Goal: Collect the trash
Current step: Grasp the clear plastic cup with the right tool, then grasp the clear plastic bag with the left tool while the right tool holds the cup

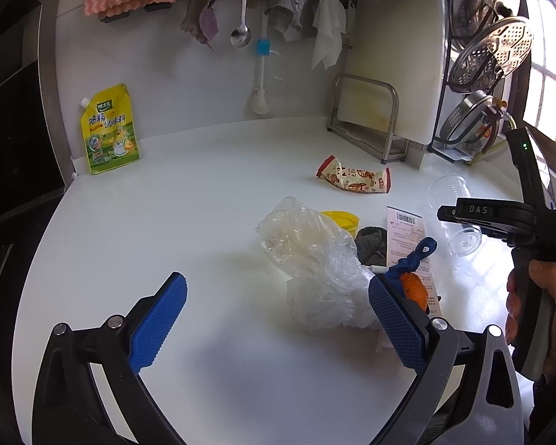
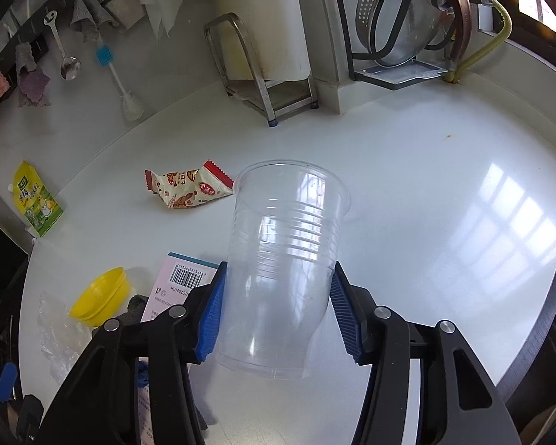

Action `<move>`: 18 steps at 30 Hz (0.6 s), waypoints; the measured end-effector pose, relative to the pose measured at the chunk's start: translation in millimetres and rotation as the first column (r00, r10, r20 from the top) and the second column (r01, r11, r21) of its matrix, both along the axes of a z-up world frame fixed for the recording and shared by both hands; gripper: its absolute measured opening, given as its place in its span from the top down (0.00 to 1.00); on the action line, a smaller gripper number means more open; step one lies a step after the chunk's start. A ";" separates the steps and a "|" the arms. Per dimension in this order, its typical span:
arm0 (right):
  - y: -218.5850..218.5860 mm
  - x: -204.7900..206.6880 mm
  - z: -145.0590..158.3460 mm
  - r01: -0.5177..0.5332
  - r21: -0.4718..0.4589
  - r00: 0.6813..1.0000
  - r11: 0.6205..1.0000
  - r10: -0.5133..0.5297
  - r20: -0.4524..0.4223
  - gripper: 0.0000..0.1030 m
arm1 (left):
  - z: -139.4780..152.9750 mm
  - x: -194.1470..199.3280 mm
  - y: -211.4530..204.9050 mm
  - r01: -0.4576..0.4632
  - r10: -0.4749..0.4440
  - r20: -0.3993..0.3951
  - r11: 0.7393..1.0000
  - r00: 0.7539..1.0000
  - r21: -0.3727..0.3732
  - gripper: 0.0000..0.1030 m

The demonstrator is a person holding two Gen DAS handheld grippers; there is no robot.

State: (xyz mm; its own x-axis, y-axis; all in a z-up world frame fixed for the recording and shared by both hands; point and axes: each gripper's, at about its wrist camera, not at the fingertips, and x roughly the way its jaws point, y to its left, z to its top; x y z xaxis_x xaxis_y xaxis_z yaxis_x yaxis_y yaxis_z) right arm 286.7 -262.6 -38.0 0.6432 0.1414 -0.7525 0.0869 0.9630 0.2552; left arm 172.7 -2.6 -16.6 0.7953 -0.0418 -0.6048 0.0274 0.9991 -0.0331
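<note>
Blue ribbed pads of the right gripper (image 2: 276,313) press both sides of a clear ribbed plastic cup (image 2: 285,256), which lies tipped on the white countertop (image 2: 444,193) with its rim pointing away; the grasp sits near its base. To its right the counter runs bare to a dark curved edge. Left of the cup lie a pink barcoded card (image 2: 178,289), a yellow plastic bowl (image 2: 102,293) and a red-and-cream snack wrapper (image 2: 189,189). The left gripper (image 1: 278,319) hangs with jaws spread wide and nothing between them, over open counter. A crumpled clear plastic bag (image 1: 315,259) lies just beside its right finger.
</note>
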 end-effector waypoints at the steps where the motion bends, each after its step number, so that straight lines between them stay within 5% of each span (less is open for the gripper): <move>1: -3.0 -5.7 3.3 0.000 0.001 1.000 1.000 0.000 0.011 0.50 | 0.0 0.0 -0.8 0.002 -0.002 -0.004 1.000 1.000 -0.003 0.06; 9: -23.2 -56.7 9.9 0.000 -0.027 0.996 1.000 0.002 0.087 0.50 | -3.9 0.1 -7.9 -0.012 0.011 -0.023 1.000 1.000 -0.015 0.06; 18: -39.9 -68.9 5.8 -0.013 0.026 0.993 1.000 0.010 0.120 0.50 | -2.6 23.2 -18.7 -0.057 0.055 -0.063 0.998 0.996 -0.029 0.06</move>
State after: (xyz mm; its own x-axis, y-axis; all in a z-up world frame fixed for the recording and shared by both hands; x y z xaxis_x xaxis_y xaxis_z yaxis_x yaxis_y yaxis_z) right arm 217.8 -302.4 -32.2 0.7265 0.1683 -0.6662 0.0431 0.9565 0.2887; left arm 196.0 -21.3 -19.2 0.7579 -0.0172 -0.6522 -0.0320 0.9975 -0.0634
